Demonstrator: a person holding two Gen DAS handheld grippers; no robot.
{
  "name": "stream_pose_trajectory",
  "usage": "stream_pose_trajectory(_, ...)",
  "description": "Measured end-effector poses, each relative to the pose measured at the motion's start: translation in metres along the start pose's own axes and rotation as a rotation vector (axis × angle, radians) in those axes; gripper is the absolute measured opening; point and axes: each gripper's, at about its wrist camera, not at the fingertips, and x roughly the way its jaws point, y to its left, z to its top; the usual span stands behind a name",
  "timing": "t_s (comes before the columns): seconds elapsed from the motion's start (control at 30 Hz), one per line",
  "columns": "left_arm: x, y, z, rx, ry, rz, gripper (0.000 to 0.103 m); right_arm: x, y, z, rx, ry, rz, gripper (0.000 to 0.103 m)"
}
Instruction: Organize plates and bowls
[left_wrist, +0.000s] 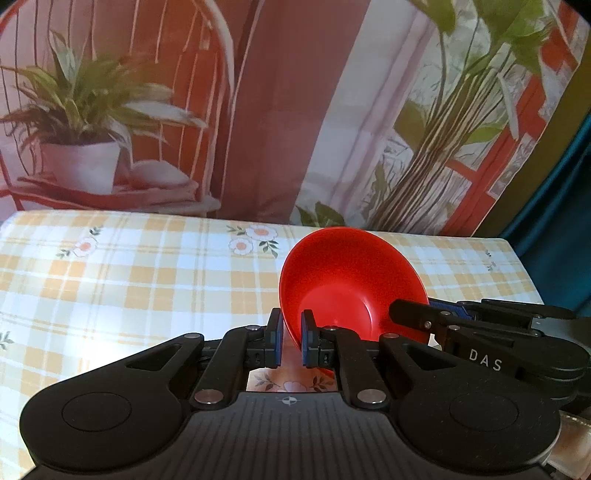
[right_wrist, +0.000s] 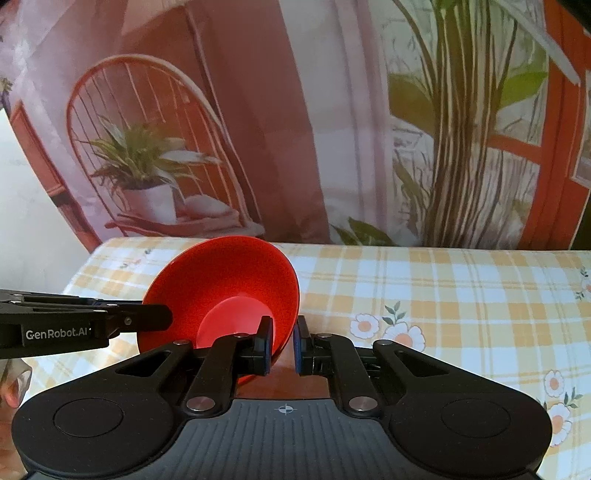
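Observation:
A red bowl (left_wrist: 347, 280) is held tilted above the checked tablecloth, its opening facing the cameras. My left gripper (left_wrist: 292, 341) is shut on the bowl's left rim, one pad inside and one outside. My right gripper (right_wrist: 283, 345) is shut on the opposite rim of the same bowl (right_wrist: 229, 288). The right gripper also shows in the left wrist view (left_wrist: 410, 314), reaching in from the right. The left gripper shows in the right wrist view (right_wrist: 155, 317), reaching in from the left.
The table carries a yellow and white checked cloth (left_wrist: 129, 280) with flower prints. A printed backdrop (left_wrist: 258, 110) of plants and a red chair hangs behind the table's far edge. The table's right edge (left_wrist: 524, 266) lies near a dark blue drape.

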Motion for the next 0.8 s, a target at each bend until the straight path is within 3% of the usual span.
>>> stream_pose_trajectory(0.33,-0.046,-0.005,-0.008,0.021,-0.051,0.019,0.011,-0.03,0.019,-0.006,-0.02,-0.029,0.031,0.011)
stream_pose_trajectory(0.8,-0.083,0.001,-0.038,0.026,-0.064,0.037,0.011,-0.056,0.041,-0.032,-0.052,-0.026,0.065,0.011)
